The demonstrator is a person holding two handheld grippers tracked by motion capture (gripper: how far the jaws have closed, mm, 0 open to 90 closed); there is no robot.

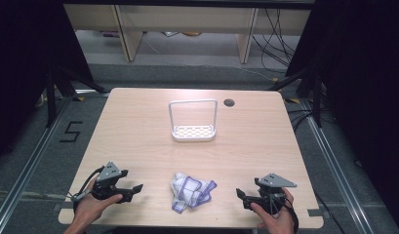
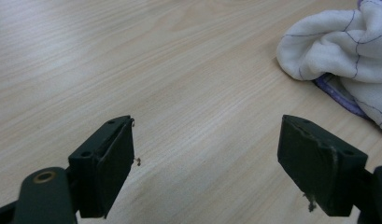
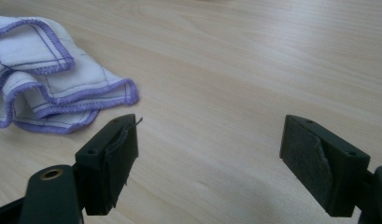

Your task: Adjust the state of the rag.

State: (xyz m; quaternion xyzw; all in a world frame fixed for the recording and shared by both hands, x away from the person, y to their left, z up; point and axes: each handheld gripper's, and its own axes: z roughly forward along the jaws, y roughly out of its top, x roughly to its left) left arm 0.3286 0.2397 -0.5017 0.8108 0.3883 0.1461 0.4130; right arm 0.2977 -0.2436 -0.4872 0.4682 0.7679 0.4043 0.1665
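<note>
- Left claw (image 1: 133,189) rests low over the table (image 1: 138,126), jaws spread wide, nothing between them.
- Right claw (image 1: 242,196) likewise gapes, nothing held.
- Crumpled cloth (image 1: 191,191) lies between both claws, touching neither.

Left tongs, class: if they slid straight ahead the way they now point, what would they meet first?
Probably bare table. The open left tongs aim past the crumpled cloth, which lies off to one side of their line in the left gripper view, though they might brush its edge; depth is hard to judge.
</note>
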